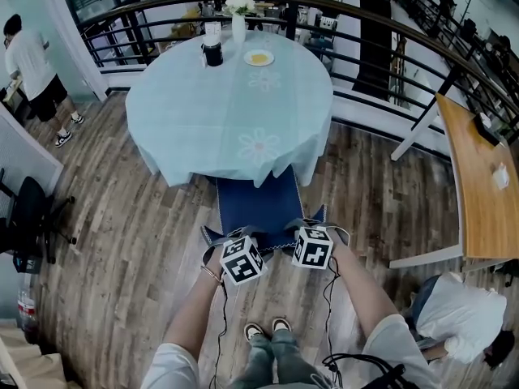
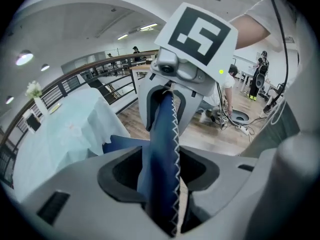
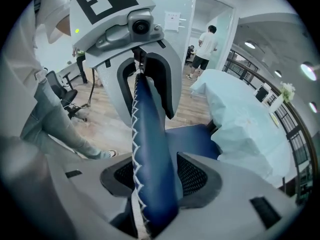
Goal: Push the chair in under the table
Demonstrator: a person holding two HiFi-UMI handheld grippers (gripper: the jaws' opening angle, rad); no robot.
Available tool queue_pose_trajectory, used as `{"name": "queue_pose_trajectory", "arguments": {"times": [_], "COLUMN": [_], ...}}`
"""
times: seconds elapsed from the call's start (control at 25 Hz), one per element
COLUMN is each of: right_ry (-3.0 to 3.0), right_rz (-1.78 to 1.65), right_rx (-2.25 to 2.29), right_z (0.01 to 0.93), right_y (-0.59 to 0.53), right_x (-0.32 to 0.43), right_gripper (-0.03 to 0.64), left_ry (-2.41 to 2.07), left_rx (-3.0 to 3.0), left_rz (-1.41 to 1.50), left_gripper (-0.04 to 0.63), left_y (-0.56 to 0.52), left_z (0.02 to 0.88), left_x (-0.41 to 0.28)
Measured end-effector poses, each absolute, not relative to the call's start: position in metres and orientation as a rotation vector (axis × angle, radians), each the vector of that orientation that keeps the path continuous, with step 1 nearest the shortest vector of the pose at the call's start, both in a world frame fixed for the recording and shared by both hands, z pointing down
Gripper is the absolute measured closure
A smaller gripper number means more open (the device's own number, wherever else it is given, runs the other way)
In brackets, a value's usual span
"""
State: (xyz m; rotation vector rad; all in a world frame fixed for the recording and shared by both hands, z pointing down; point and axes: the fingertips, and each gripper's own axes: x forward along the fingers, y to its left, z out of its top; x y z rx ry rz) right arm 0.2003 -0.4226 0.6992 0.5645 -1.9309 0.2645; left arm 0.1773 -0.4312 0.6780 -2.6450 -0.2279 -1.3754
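A blue chair (image 1: 251, 203) with white zigzag stitching stands with its seat partly under the round table (image 1: 186, 112), which has a pale blue cloth. My left gripper (image 1: 230, 240) and right gripper (image 1: 313, 233) sit side by side on the top edge of the chair's back. In the left gripper view the chair back (image 2: 162, 134) runs between the jaws of my left gripper (image 2: 162, 170), with floor showing beside it. In the right gripper view the chair back (image 3: 150, 134) lies between the jaws of my right gripper (image 3: 150, 180), with a gap on its left side. Both grippers are open around it.
On the table stand a vase of white flowers (image 1: 238, 16), a dark cup (image 1: 212, 52) and a small plate (image 1: 259, 57). A curved black railing (image 1: 365, 49) runs behind. A wooden table (image 1: 478, 177) is at right and an office chair (image 1: 28, 217) at left. People stand nearby.
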Motion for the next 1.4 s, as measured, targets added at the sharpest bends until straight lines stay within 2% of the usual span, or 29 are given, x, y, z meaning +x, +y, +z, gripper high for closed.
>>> {"name": "queue_pose_trajectory", "arguments": {"times": [0.4, 0.64, 0.72, 0.84, 0.96, 1.16, 1.4], "right_ry": [-2.043, -2.069, -2.085, -2.099, -2.051, -1.997, -1.922], "right_rz": [0.289, 0.281, 0.297, 0.357, 0.410, 0.533, 0.579], "right_rx": [0.708, 0.947, 1.060, 1.303, 1.596, 1.944, 2.089], "right_z": [0.637, 0.602, 0.594, 0.579, 0.561, 0.535, 0.532], "right_y": [-0.419, -0.417, -0.414, -0.405, -0.394, -0.373, -0.349], "right_x": [0.187, 0.184, 0.183, 0.182, 0.188, 0.191, 0.194], "right_gripper": [0.425, 0.428, 0.431, 0.454, 0.567, 0.591, 0.591], "left_ry": [-0.006, 0.169, 0.292, 0.562, 0.798, 1.036, 1.166], "left_rx": [-3.141, -3.240, -3.263, -3.283, -3.231, -3.158, -3.168], "left_rz": [-0.984, -0.934, -0.882, -0.750, -0.664, -0.602, -0.514], "left_gripper": [0.399, 0.404, 0.437, 0.536, 0.591, 0.592, 0.592], "left_y": [-0.423, -0.401, -0.399, -0.398, -0.398, -0.394, -0.376], "left_z": [0.592, 0.580, 0.573, 0.554, 0.538, 0.521, 0.514], "left_x": [0.146, 0.121, 0.113, 0.095, 0.081, 0.076, 0.079]}}
